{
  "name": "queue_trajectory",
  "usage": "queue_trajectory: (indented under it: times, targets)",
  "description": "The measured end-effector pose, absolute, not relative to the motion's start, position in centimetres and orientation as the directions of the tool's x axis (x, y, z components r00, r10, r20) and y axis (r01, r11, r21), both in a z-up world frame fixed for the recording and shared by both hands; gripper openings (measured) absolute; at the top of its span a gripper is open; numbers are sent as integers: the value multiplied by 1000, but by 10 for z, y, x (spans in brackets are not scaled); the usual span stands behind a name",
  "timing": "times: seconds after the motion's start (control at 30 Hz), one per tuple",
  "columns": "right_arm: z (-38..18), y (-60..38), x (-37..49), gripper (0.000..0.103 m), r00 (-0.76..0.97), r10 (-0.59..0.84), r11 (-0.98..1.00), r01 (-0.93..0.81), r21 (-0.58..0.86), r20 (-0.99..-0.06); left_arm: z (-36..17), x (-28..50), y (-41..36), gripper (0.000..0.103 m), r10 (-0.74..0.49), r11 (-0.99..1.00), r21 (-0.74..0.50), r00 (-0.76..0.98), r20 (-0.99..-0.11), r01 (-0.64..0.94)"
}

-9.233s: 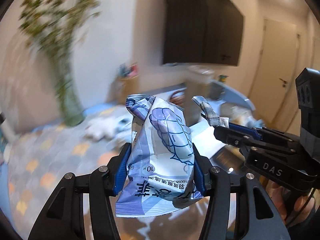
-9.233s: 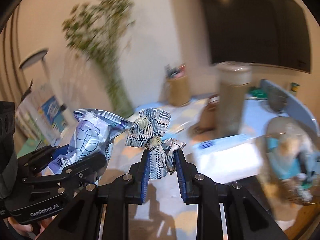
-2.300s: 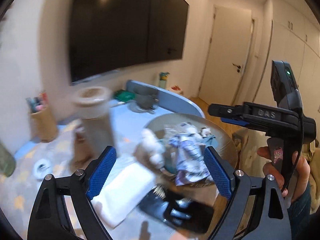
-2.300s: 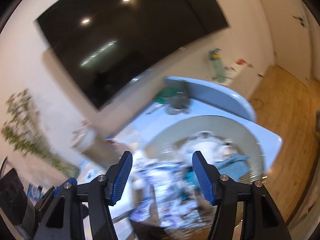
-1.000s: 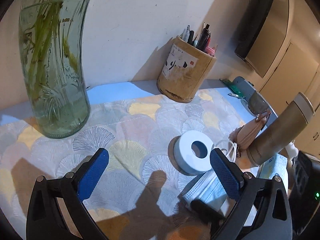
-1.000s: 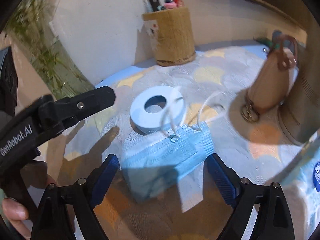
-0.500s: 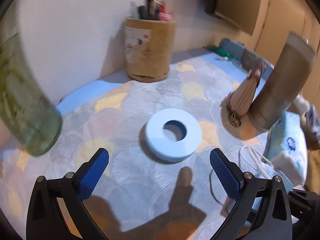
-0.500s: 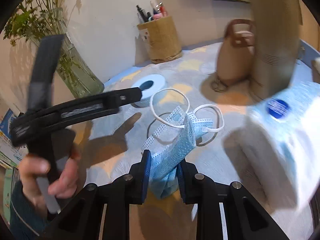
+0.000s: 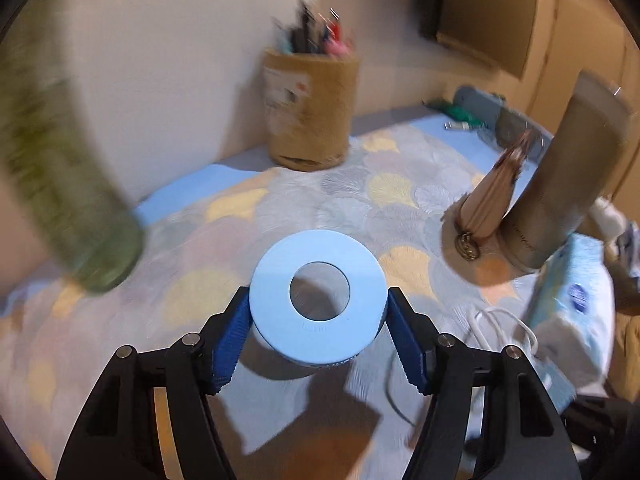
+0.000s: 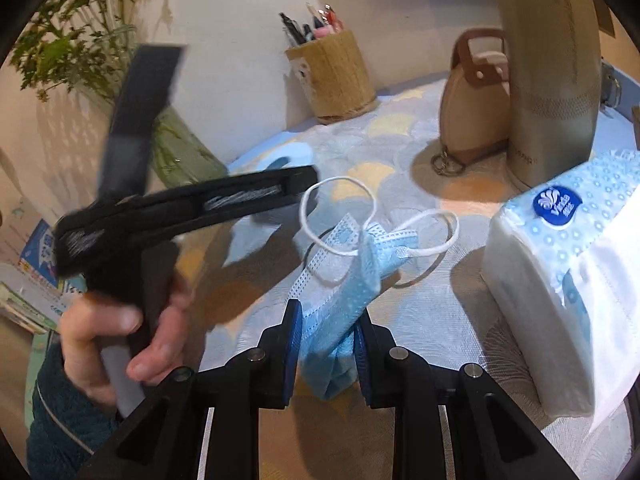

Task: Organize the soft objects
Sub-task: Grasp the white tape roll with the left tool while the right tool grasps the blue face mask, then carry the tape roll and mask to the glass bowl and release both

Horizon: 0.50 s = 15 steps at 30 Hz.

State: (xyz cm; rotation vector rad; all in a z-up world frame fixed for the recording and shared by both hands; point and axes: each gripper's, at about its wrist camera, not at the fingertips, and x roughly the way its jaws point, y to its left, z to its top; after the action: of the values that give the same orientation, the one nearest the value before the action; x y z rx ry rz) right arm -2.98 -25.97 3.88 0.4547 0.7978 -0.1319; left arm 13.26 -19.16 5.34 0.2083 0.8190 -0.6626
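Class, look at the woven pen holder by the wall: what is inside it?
Pens and markers stick up out of the woven pen holder. Their lower parts and anything else inside are hidden by its wall.

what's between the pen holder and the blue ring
Nothing: in the left wrist view only bare patterned tablecloth lies between the pen holder and the blue ring, which sits between the left gripper pads.
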Motion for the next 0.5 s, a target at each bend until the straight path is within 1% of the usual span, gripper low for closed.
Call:
queue_trajectory:
  times: [0.07,0.13,0.33,0.43,0.5]
  targets:
    - [47,-257,-34,19,711,69,896,264,356,-700,62,116,-170,64,-452,807,-79,527,-719,585]
    - [60,-253,-40,19,731,85,899,237,369,-677,70,99,-153,64,-432,831,-73,556,-710,552]
    - [94,-246,-62,16,778,109,909,174,379,-619,99,61,-110,64,-449,861,-148,592,-670,486]
    - [110,-248,-77,16,799,135,901,147,409,-585,117,41,-105,64,-460,863,-160,615,-640,479]
    - [122,-253,-91,16,818,131,898,141,416,-560,131,25,-109,64,-478,851,-150,626,-616,503]
